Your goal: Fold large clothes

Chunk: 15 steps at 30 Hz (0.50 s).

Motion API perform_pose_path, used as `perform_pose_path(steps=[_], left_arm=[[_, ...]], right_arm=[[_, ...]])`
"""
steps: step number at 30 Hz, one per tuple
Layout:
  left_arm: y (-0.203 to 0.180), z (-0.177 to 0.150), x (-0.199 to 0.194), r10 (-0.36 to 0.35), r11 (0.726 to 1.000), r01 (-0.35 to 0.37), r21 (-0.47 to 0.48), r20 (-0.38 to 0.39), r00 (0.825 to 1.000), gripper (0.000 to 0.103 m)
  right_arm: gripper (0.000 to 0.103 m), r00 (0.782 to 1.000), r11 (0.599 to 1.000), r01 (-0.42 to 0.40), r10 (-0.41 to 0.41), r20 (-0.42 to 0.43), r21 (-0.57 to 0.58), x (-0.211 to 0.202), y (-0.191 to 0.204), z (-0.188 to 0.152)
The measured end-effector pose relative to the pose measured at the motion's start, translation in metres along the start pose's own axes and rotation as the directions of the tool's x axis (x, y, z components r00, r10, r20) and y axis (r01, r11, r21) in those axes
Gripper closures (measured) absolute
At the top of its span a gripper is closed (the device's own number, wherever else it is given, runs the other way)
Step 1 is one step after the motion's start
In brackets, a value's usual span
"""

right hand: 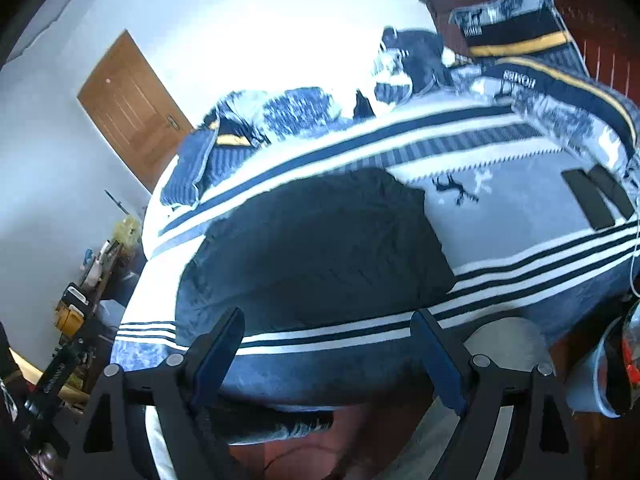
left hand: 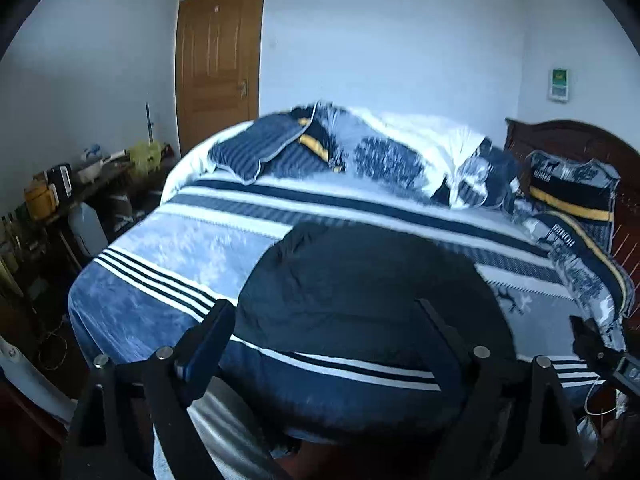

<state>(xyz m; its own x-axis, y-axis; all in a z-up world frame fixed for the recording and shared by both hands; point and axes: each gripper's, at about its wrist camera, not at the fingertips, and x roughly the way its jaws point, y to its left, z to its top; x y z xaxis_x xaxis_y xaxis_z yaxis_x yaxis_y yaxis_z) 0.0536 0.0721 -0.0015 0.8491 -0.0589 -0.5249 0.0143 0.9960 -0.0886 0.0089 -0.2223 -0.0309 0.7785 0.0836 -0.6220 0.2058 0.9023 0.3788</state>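
Note:
A dark navy garment (left hand: 360,292) lies folded flat on the blue-and-white striped bedspread (left hand: 180,248), near the bed's front edge. It also shows in the right wrist view (right hand: 320,240). My left gripper (left hand: 324,312) is open and empty, held above the front edge of the bed, just short of the garment. My right gripper (right hand: 328,324) is open and empty, also at the bed's front edge below the garment. The other gripper's tip shows at the right edge of the left wrist view (left hand: 600,352).
Pillows (left hand: 572,188) and a bunched duvet (left hand: 400,148) lie at the far side by a dark wooden headboard (left hand: 560,136). A cluttered side table (left hand: 80,184) stands left of the bed. A wooden door (left hand: 218,60) is behind. Two dark flat items (right hand: 596,196) lie on the bed at right.

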Motion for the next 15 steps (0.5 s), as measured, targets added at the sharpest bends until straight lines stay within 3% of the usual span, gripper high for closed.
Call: perform_pose_path(steps=[6, 15], left_arm=[[0.001, -0.006, -0.052, 0.041, 0.999, -0.041, 0.007, 0.019, 0.999, 0.012], [0.003, -0.016, -0.081, 0.073, 0.996, -0.077, 0.050, 0.071, 0.995, 0.010]], right_arm=[[0.016, 0.999, 1.000, -0.020, 0.020, 0.048, -0.012, -0.046, 0.013, -0.008], [0.016, 0.997, 0.998, -0.001, 0.007, 0.080, -0.067, -0.085, 0.027, -0.023]])
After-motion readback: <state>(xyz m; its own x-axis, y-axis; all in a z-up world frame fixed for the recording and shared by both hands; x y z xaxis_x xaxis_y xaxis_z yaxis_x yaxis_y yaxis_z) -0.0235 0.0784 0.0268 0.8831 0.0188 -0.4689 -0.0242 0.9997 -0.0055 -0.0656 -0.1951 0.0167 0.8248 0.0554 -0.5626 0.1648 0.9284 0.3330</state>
